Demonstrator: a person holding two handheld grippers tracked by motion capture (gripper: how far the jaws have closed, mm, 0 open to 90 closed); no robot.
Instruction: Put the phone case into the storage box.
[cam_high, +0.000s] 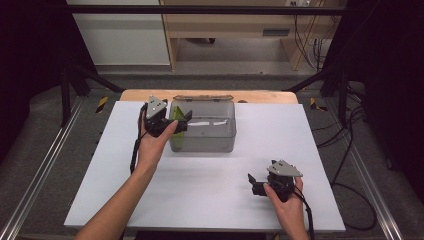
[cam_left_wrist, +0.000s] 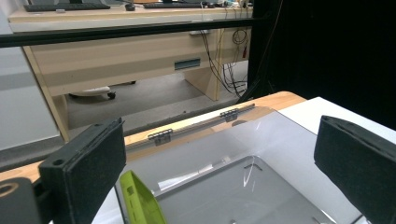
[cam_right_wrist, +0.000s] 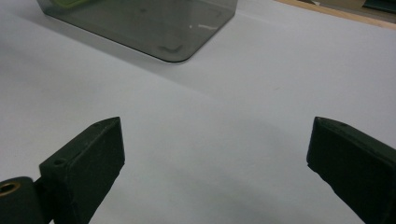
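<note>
In the high view the left gripper (cam_high: 184, 120) sits left of centre, in the upper half of the frame, held over the left end of a smoky clear plastic box (cam_high: 210, 145). Its jaws stand wide apart with nothing between them; they point toward frame right, over the box's open top. The left gripper view confirms the wide gap: the two black pads sit at the bottom left and far right of that frame, and the box's interior lies between and below them.

One green piece (cam_left_wrist: 140, 198) shows at the bottom left of that view, inside the box against its left wall, just beside the left jaw; whether they touch cannot be told. It is a flat, slim item standing on edge and tilted, its long axis running from lower right up to upper left in that frame. In the high view it is a yellow-green sliver (cam_high: 175, 114) at the box's left end.

There is one box, its long axis running left to right across the white table (cam_high: 150, 200), its lid hinged open behind it.

At lower right of the high view the right gripper (cam_high: 254, 181) rests low over bare table, well apart from the box, jaws wide open, empty and pointing toward frame left.
</note>
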